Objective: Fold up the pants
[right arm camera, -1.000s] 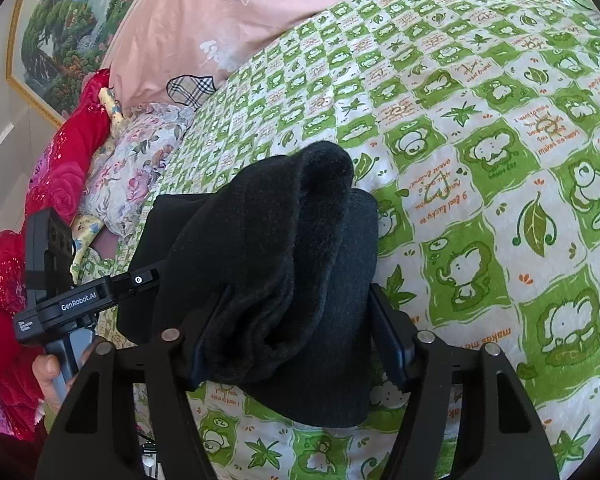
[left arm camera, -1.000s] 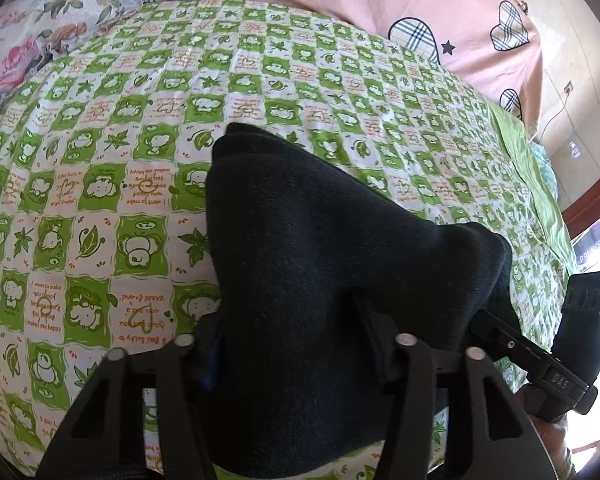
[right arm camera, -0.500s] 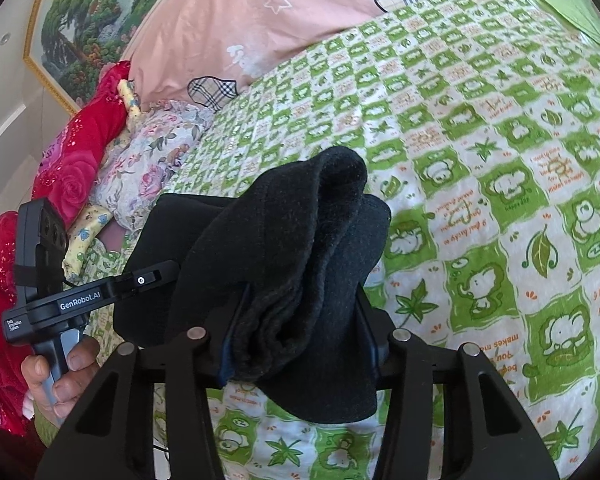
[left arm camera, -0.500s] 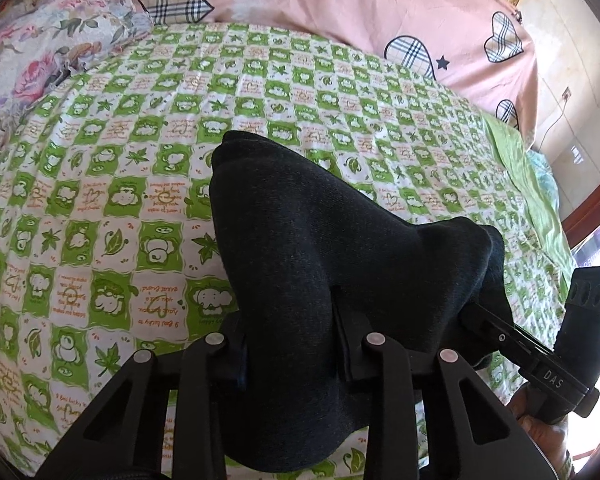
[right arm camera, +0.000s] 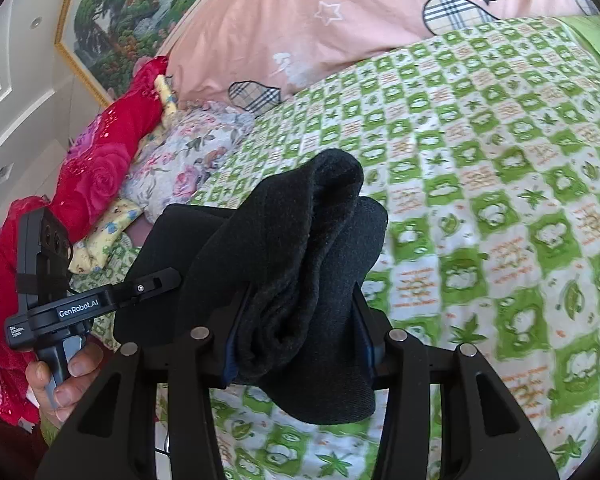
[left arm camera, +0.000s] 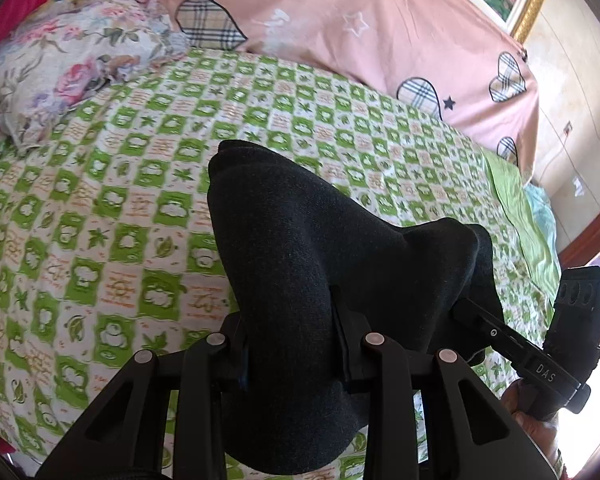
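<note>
Black fleece pants (left arm camera: pixel 300 240) are bunched and lifted off the green checked bed sheet (left arm camera: pixel 100 240). My left gripper (left arm camera: pixel 292 320) is shut on one thick fold of them, pads pressed into the cloth. In the right wrist view my right gripper (right arm camera: pixel 296 320) is shut on another rolled bundle of the pants (right arm camera: pixel 300 248), which hangs below the jaws. Each gripper shows in the other's view: the right gripper (left arm camera: pixel 484 320) at the pants' right end, and the left gripper (right arm camera: pixel 152 284) at their left end, held by a hand (right arm camera: pixel 60 380).
A pink quilt with plaid hearts (left arm camera: pixel 340 20) lies along the far side of the bed. A floral pillow (left arm camera: pixel 68 60) and a red rose blanket (right arm camera: pixel 100 160) sit at the left. A framed painting (right arm camera: pixel 140 12) hangs on the wall. The bed's wooden edge (left arm camera: pixel 580 240) is at the right.
Both pairs of jaws have narrowed onto the pants. Both grippers have risen, lifting the fabric off the sheet, and more of the pink quilt and pillows shows.
</note>
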{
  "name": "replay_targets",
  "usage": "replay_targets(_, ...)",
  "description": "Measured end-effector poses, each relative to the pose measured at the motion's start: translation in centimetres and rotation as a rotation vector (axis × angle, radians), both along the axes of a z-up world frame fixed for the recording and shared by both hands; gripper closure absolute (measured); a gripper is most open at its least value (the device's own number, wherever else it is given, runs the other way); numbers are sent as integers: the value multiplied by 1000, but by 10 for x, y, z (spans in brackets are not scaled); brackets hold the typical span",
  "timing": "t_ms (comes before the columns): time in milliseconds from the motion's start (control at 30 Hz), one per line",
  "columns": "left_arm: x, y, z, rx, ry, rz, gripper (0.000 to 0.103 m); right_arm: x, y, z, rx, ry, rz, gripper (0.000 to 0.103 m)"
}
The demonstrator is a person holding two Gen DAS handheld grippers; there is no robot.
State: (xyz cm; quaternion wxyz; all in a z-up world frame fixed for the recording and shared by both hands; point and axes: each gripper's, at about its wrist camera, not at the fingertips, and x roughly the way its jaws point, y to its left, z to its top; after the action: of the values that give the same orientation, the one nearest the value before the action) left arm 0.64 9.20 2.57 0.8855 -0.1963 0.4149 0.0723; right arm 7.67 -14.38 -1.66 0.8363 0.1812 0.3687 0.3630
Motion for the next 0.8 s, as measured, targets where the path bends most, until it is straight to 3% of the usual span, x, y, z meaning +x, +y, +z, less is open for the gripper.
replay_targets(400,-5,39,13,28,-47,95,72,29,50,21,0,-67,95,56)
replay_targets(800,37,85,4,75,-21,164,72,85,101,25,-14,-97,146,56)
